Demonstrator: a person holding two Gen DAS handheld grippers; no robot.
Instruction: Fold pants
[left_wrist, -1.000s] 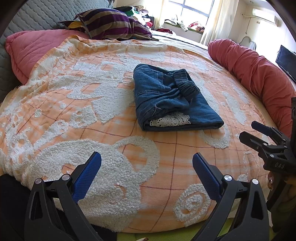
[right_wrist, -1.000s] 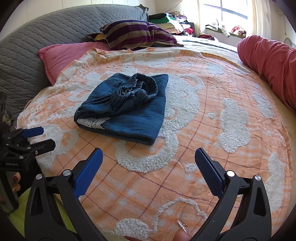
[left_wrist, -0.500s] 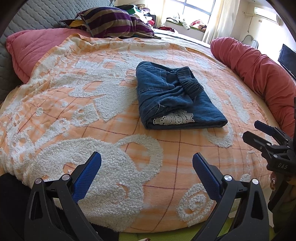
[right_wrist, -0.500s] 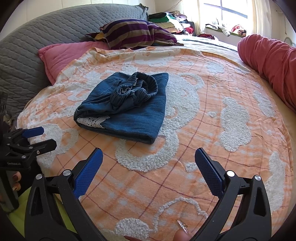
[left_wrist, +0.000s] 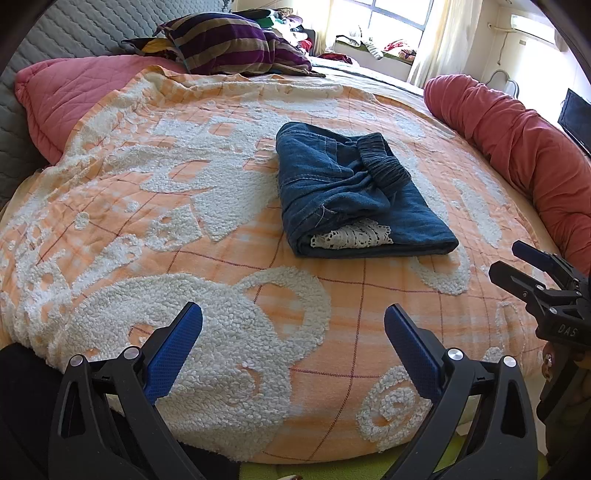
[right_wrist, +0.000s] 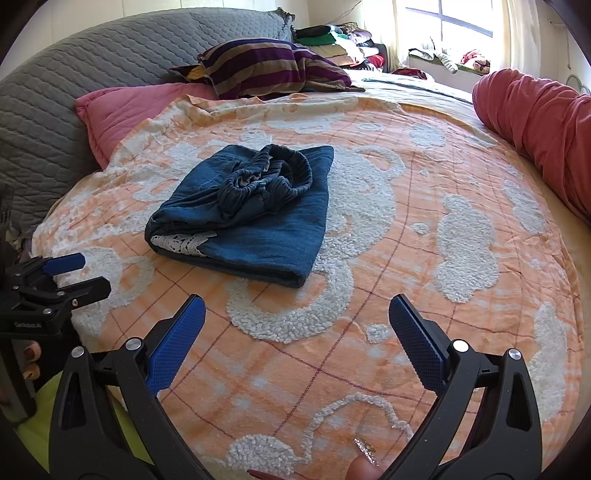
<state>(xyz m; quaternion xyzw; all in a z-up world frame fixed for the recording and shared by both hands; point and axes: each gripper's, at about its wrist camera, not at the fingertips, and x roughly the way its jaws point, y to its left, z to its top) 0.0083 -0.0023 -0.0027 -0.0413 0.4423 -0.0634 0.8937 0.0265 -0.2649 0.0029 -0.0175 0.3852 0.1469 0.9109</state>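
I see the pants (left_wrist: 354, 192) lying folded into a thick blue packet near the middle of the bed, on the orange blanket (left_wrist: 155, 206) with white fluffy patterns. The elastic waistband (right_wrist: 273, 173) is bunched on top of the packet, and a piece of white lace trim (left_wrist: 351, 236) shows at the open end that faces me. Nothing touches the pants; both tools are well apart from them, at the near edge of the bed.

My left gripper (left_wrist: 293, 343) has its two blue pads spread wide and there is nothing between them, only blanket below. My right gripper (right_wrist: 297, 332) is the same: wide apart, empty, above the blanket. In the left view the right gripper appears at the right border, and in the right view the left gripper appears at the left border, with some fingers (right_wrist: 31, 354) of the person under it.

There is no box or basket in either view that I can tell. Around the pants: a pink pillow (right_wrist: 129, 110) at the left side against the grey quilted headboard (right_wrist: 74, 74), a striped purple cushion (right_wrist: 266, 66) behind it, and a long red bolster (left_wrist: 517, 147) along the right edge. Further back, by the window (right_wrist: 454, 22), a heap of clothes (right_wrist: 343, 40) lies, too small to tell piece by piece. Between the grippers and the pants the blanket is free.
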